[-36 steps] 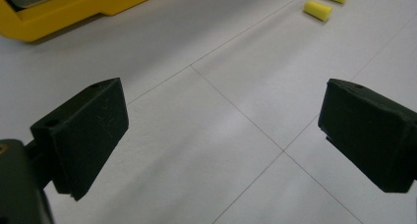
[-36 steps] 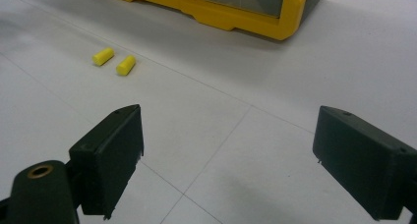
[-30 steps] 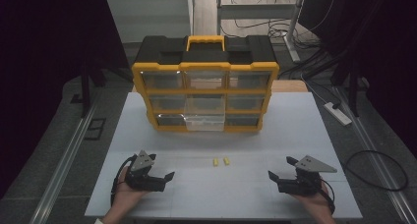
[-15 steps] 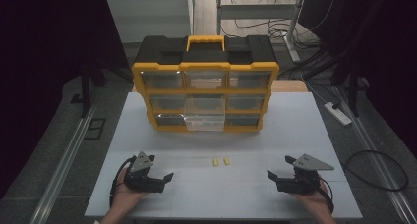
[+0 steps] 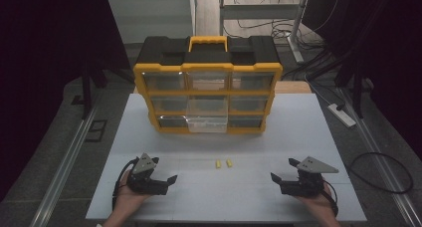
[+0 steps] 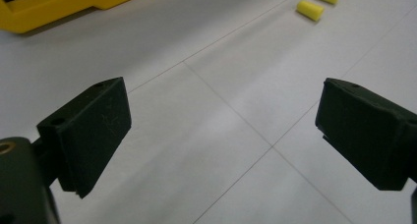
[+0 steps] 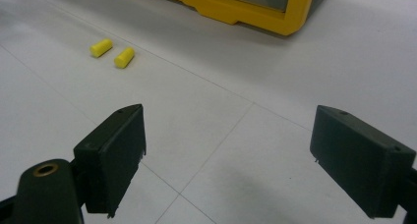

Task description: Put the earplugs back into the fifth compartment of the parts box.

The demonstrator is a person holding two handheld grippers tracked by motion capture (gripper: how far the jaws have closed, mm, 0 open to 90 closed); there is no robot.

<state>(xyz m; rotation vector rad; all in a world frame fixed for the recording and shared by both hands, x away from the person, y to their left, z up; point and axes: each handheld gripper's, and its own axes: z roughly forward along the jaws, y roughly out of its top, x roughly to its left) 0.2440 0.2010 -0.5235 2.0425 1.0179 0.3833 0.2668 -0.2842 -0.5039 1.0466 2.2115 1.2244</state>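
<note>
Two small yellow foam plugs (image 5: pixel 218 164) (image 5: pixel 229 163) lie side by side on the white table (image 5: pixel 298 132), in front of a yellow-and-black drawer organizer (image 5: pixel 208 95). Its bottom middle clear drawer (image 5: pixel 208 123) is pulled out a little. My left gripper (image 5: pixel 168 183) rests at the front left, open, with nothing between its jaws. My right gripper (image 5: pixel 276 183) rests at the front right, also open and empty. The left gripper view looks past its open gripper (image 6: pixel 226 130) to the plugs (image 6: pixel 310 10) far ahead on the right. In the right gripper view the plugs (image 7: pixel 124 57) lie ahead and to the left of the open gripper (image 7: pixel 231 155).
The organizer's yellow base (image 7: pixel 246 8) stands across the back of the table, its corner (image 6: pixel 59 8) visible from the left. A power strip (image 5: pixel 341 114) and cables lie on the floor to the right. Bare table surface separates the two grippers.
</note>
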